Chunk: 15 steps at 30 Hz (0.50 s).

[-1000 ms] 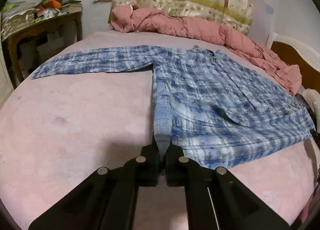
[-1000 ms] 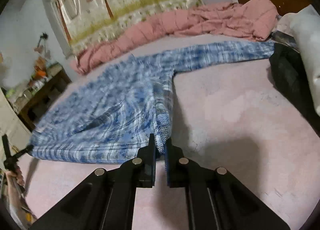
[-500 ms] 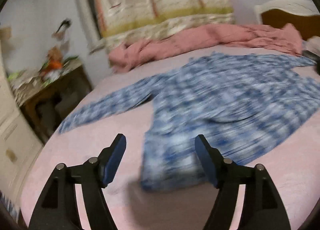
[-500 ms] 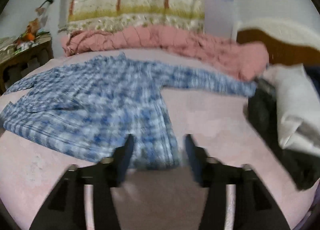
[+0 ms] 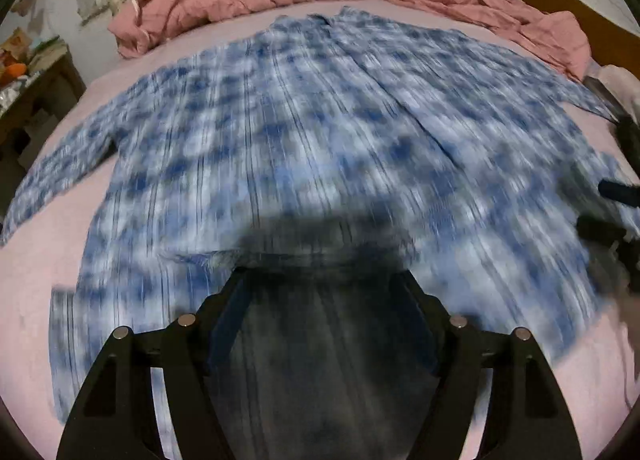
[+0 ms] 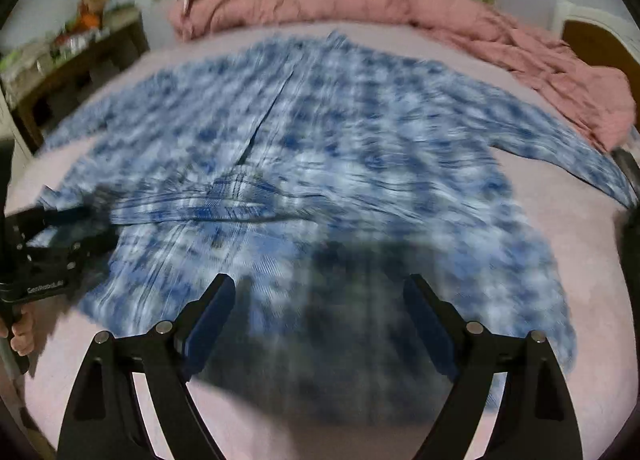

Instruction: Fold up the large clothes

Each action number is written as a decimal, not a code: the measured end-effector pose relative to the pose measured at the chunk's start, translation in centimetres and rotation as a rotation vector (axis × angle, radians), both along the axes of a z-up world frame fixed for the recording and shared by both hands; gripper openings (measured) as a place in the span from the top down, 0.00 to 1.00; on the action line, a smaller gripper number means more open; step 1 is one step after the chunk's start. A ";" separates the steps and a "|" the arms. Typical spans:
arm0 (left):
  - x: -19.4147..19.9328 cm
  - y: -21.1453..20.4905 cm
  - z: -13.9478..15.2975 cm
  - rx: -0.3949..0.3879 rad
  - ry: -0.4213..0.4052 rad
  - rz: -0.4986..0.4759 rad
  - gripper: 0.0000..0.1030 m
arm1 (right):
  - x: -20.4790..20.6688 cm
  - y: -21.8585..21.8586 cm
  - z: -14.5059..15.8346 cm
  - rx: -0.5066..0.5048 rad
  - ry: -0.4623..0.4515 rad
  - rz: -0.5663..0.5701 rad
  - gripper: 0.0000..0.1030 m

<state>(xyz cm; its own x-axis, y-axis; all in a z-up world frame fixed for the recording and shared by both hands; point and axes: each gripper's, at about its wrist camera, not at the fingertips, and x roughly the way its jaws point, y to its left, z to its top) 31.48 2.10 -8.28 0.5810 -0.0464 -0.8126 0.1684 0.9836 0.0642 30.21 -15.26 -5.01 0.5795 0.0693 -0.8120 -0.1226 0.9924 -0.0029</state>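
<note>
Two hand-held grippers, left [image 5: 320, 324] and right [image 6: 316, 324], both open and empty, hover over the shirt [image 5: 320, 132], which stretches toward 12 o'clock.

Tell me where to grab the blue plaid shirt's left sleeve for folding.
Pinch the sleeve near its cuff end, coming in from the bed's left edge. It lies flat and stretched out away from the shirt body, so the free end lifts easiest. Blur hides the cuff itself.

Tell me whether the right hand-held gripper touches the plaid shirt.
Cannot tell. In the right wrist view the open right hand-held gripper hangs over the plaid shirt; blur hides any gap.
</note>
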 end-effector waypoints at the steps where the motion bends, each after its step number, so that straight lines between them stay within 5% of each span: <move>1: 0.6 0.0 0.4 0.001 -0.019 0.012 0.31 | 1.1 0.6 -0.5 -0.020 0.010 -0.005 0.15; 7: 0.4 2.4 3.3 -0.066 -0.225 0.099 0.32 | 1.8 -1.5 1.7 0.051 -0.233 -0.160 0.15; 11: -3.6 3.5 3.7 -0.108 -0.271 0.043 0.32 | -1.4 -3.0 2.4 0.167 -0.248 -0.068 0.15; 15: -7.4 2.6 3.9 -0.074 -0.265 -0.037 0.29 | -5.3 -2.3 2.3 0.094 -0.234 0.055 0.15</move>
<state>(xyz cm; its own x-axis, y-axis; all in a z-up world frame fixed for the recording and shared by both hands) 24.13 4.73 -4.35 0.7699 -0.1254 -0.6257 0.1916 0.9807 0.0391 24.95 -17.57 -2.74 0.7445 0.1745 -0.6444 -0.1832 0.9816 0.0541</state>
